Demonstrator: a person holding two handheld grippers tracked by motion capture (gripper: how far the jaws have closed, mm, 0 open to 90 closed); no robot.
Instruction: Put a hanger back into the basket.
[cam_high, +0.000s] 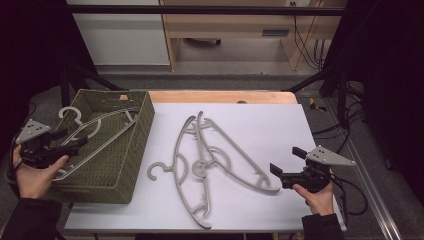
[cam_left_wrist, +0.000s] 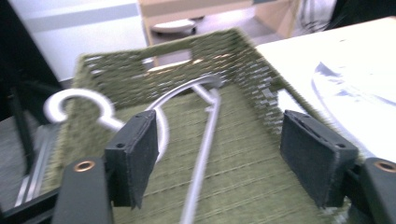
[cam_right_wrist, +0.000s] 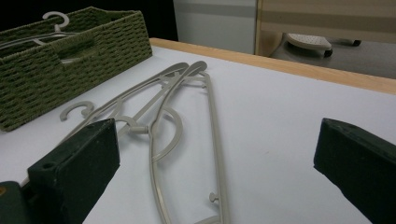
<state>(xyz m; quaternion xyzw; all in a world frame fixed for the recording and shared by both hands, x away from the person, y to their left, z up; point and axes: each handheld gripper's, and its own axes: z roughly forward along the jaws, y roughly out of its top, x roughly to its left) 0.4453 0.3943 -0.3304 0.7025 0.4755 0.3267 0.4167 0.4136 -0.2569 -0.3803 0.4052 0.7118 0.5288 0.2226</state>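
Note:
A grey plastic hanger (cam_high: 111, 137) lies aslant inside the green woven basket (cam_high: 145, 125) at the table's left end, its hook poking over the far left rim. My left gripper (cam_high: 74, 139) hovers over the basket's near left corner, open; in the left gripper view its pads (cam_left_wrist: 135, 154) stand wide apart above the hanger's bar (cam_left_wrist: 205, 144) without touching it. Two more grey hangers (cam_high: 176, 160) (cam_high: 235, 149) lie crossed on the white table. My right gripper (cam_high: 285, 160) is held just right of them, open with nothing in it (cam_right_wrist: 215, 135).
The white tabletop (cam_high: 270, 120) has bare room to the right of the hangers and along the front edge. A wooden strip (cam_high: 225, 96) runs along its back. Dark frame bars and cables (cam_high: 350, 130) stand off the right side.

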